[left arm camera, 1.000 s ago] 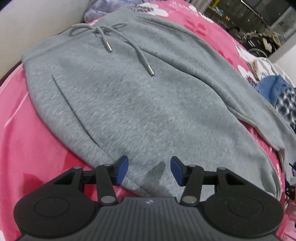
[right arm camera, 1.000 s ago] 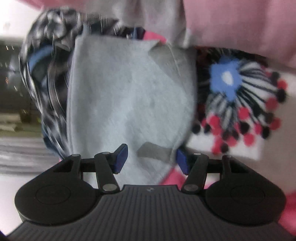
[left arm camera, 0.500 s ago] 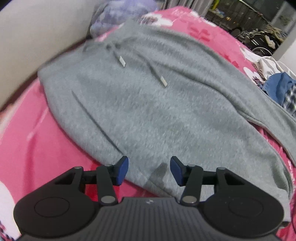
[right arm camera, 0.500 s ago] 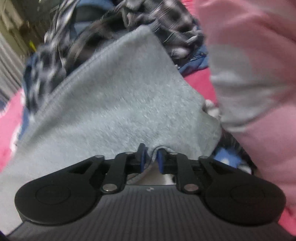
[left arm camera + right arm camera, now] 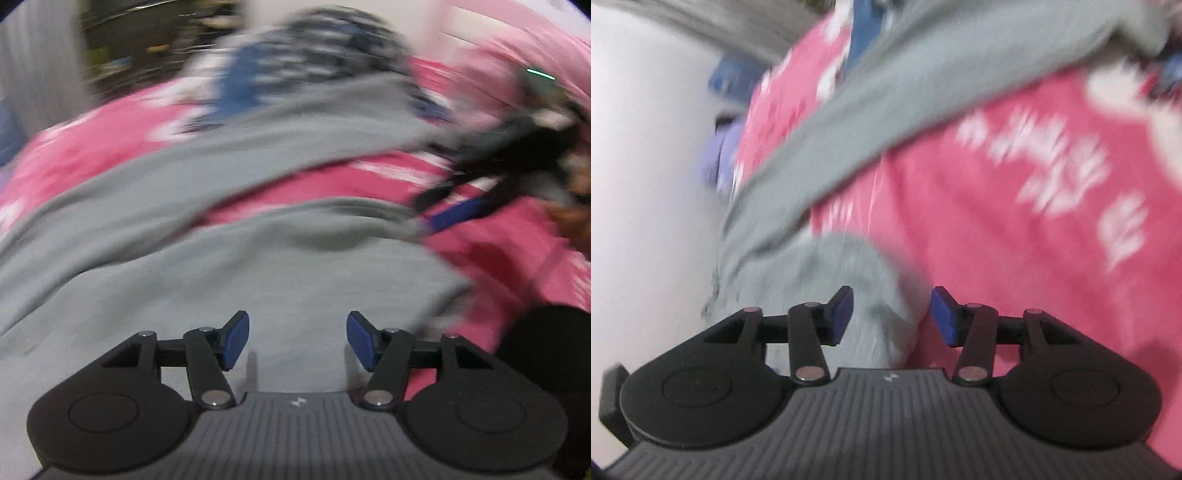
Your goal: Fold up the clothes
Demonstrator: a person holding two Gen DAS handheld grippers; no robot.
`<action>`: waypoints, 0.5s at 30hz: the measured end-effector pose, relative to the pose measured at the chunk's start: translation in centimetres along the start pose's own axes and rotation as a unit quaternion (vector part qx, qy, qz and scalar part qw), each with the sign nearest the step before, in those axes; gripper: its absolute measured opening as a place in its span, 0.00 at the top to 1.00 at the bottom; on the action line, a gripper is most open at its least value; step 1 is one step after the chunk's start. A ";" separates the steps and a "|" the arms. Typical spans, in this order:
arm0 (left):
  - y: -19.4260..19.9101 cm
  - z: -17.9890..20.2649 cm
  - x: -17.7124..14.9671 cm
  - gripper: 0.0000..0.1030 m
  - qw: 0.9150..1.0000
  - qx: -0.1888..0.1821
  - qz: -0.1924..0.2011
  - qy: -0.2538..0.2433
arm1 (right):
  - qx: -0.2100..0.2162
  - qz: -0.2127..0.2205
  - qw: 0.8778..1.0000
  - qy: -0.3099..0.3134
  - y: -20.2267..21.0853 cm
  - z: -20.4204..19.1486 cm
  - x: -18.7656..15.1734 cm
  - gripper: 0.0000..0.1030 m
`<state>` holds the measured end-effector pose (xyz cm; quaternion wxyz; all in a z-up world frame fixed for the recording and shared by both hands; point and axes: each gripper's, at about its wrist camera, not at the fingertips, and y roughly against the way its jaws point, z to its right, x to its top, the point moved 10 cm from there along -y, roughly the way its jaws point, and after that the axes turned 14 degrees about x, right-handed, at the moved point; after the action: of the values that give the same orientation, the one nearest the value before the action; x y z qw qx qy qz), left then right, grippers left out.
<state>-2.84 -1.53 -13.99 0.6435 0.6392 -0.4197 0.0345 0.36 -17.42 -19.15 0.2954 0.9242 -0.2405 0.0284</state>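
On pink bedding (image 5: 1015, 258), grey pants (image 5: 258, 280) lie spread; left gripper (image 5: 297, 339) opening, empty; right gripper (image 5: 892, 315) opening, pant fabric between unpressed pads

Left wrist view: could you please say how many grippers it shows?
2. The left gripper, bottom centre, opening, nothing between its jaws; the right gripper, blurred at right, opening around a cuff of the grey trousers.
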 end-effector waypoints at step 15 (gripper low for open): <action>-2.7 -2.5 3.5 0.77 0.984 0.021 -0.009 0.176 | 0.162 -0.005 0.987 -0.019 -7.2 -8.8 4.2 0.86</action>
<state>2.26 -1.63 -13.68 0.6943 0.6399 -0.2937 0.1492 8.12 -9.19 -14.95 0.1369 0.9614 -0.2338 0.0481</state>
